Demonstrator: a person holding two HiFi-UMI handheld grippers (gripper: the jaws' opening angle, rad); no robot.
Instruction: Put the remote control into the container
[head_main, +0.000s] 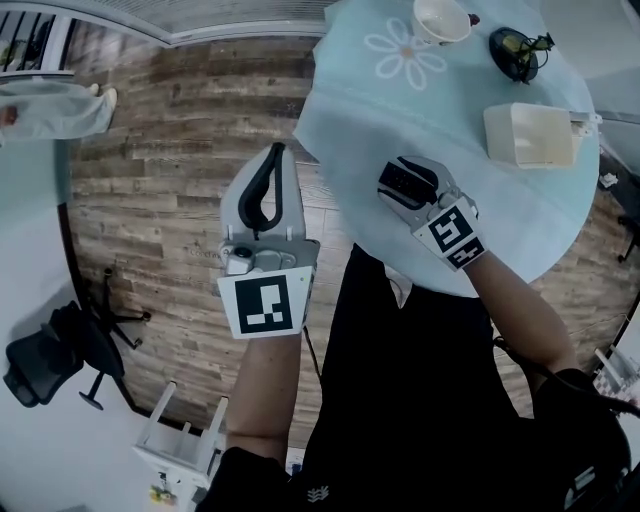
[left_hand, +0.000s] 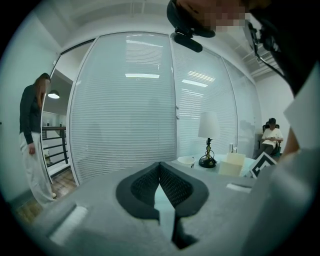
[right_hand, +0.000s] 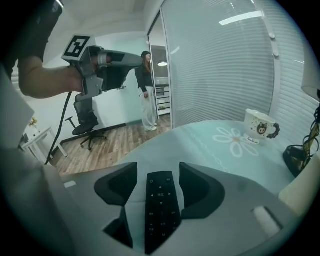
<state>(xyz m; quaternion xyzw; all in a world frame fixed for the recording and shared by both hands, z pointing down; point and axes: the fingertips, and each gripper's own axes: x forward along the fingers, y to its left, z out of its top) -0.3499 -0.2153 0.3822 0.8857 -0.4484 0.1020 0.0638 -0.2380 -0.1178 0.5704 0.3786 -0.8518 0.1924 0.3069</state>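
Note:
The black remote control (right_hand: 161, 207) lies lengthwise between the jaws of my right gripper (right_hand: 157, 170), with a narrow gap on each side, so the pads do not press it. In the head view that gripper (head_main: 403, 172) hovers at the near edge of the round pale-blue table (head_main: 540, 230), and the remote (head_main: 406, 183) shows as a dark bar between its fingers. The white open container (head_main: 530, 135) stands farther right on the table; its corner (right_hand: 306, 192) shows at the right gripper view's edge. My left gripper (head_main: 274, 152) is held off the table over the floor, shut and empty (left_hand: 160, 167).
A cartoon cup (head_main: 442, 20) and a black lamp base (head_main: 517, 52) stand at the table's far side, beyond a daisy print (head_main: 405, 50). Over the wooden floor are an office chair (head_main: 60, 355) and a white stool (head_main: 185, 440). A person (right_hand: 146, 90) stands by the glass wall.

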